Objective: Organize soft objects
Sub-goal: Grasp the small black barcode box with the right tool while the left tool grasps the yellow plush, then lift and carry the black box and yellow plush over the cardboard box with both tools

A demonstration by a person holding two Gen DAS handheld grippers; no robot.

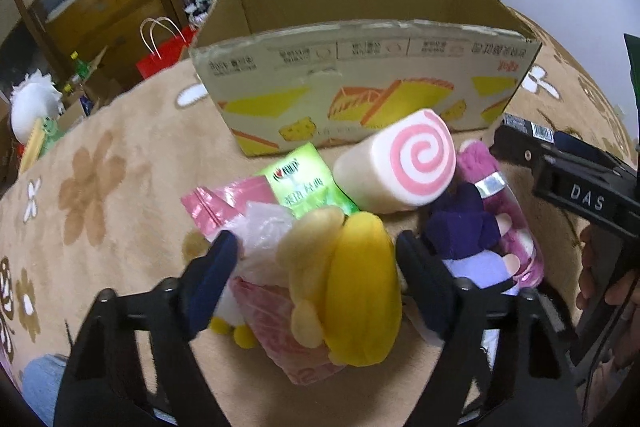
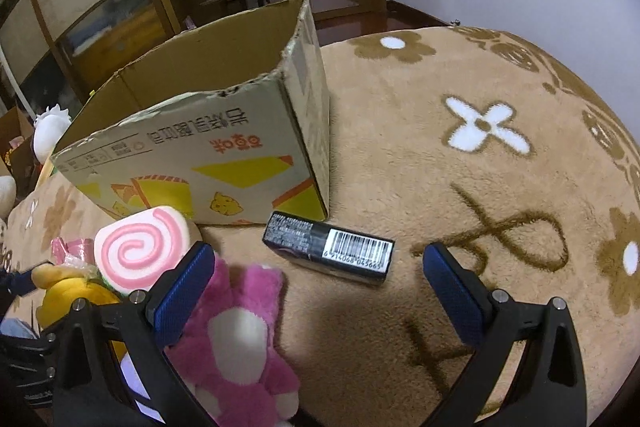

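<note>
A pile of soft things lies on the brown flowered blanket before an open cardboard box [image 1: 360, 95]. My left gripper [image 1: 316, 255] is open, its fingers on either side of a yellow plush toy [image 1: 356, 287] without touching it. Behind it lie a pink-swirl roll cushion [image 1: 404, 167], a green packet [image 1: 304, 183], pink packets [image 1: 224, 203], and a purple and pink plush [image 1: 480, 227]. My right gripper [image 2: 316, 267] is open and empty above the blanket, its left finger over the pink plush [image 2: 236, 331]. The roll cushion [image 2: 140, 251] and the box [image 2: 200, 147] show there too.
A small black box with a barcode [image 2: 332, 247] lies on the blanket [image 2: 480, 187] between the right gripper's fingers, near the cardboard box's corner. A red paper bag [image 1: 164, 55], white plush [image 1: 32, 103] and wooden shelves stand beyond the blanket's left edge.
</note>
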